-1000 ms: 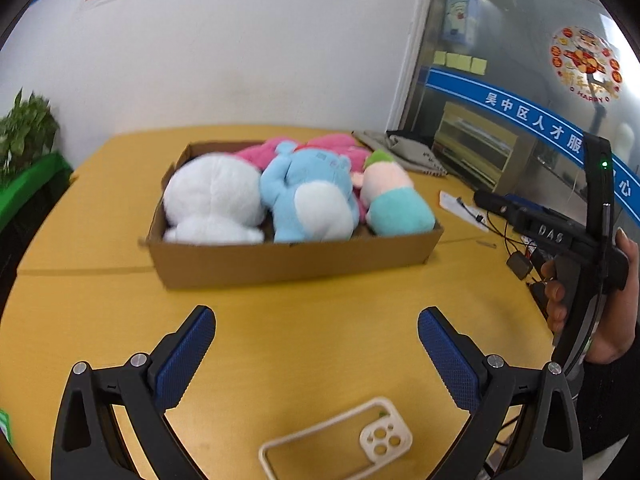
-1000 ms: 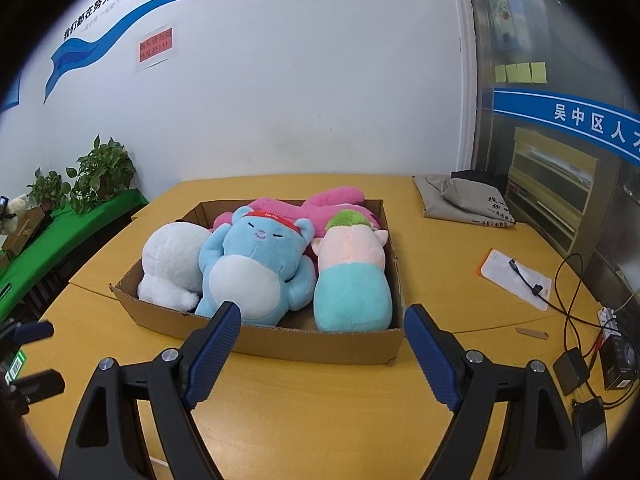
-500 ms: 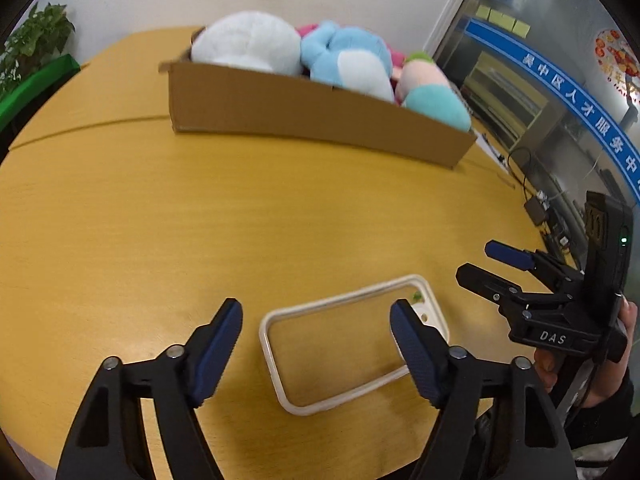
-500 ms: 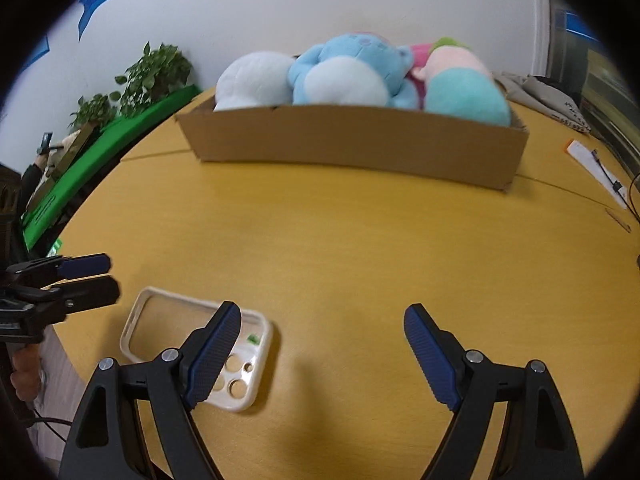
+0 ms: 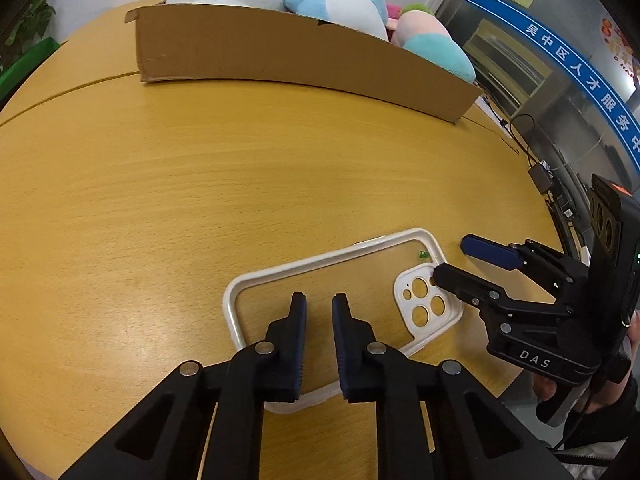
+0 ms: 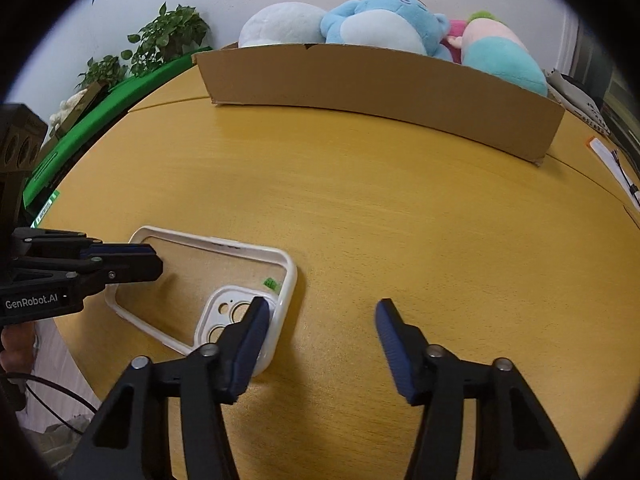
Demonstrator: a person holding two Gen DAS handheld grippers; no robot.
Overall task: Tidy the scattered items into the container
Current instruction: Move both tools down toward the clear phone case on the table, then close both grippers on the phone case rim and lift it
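Note:
A clear phone case (image 5: 320,276) with a white rim lies flat on the wooden table (image 5: 200,184), near its front edge. My left gripper (image 5: 319,300) is shut, its tips over the case's clear back, and nothing shows between the pads. My right gripper (image 6: 322,308) comes in from the case's camera end. Its jaws are closing, with one finger over the white camera block (image 6: 224,308), the other beyond the end rim, and neither pad pressing. Farther back stands the cardboard box (image 6: 380,84) holding white, blue and pink-teal plush toys (image 6: 380,20).
Cables and a small black adapter (image 5: 540,180) lie at the table's right edge, with a paper sheet (image 6: 612,164) nearby. Potted plants (image 6: 160,40) stand on a green ledge to the left. A hand (image 5: 548,388) holds the right gripper's handle.
Both grippers dropped toward the table and tilted down onto the phone case. The left jaws went from wide open to shut. The right jaws narrowed around the case's camera end.

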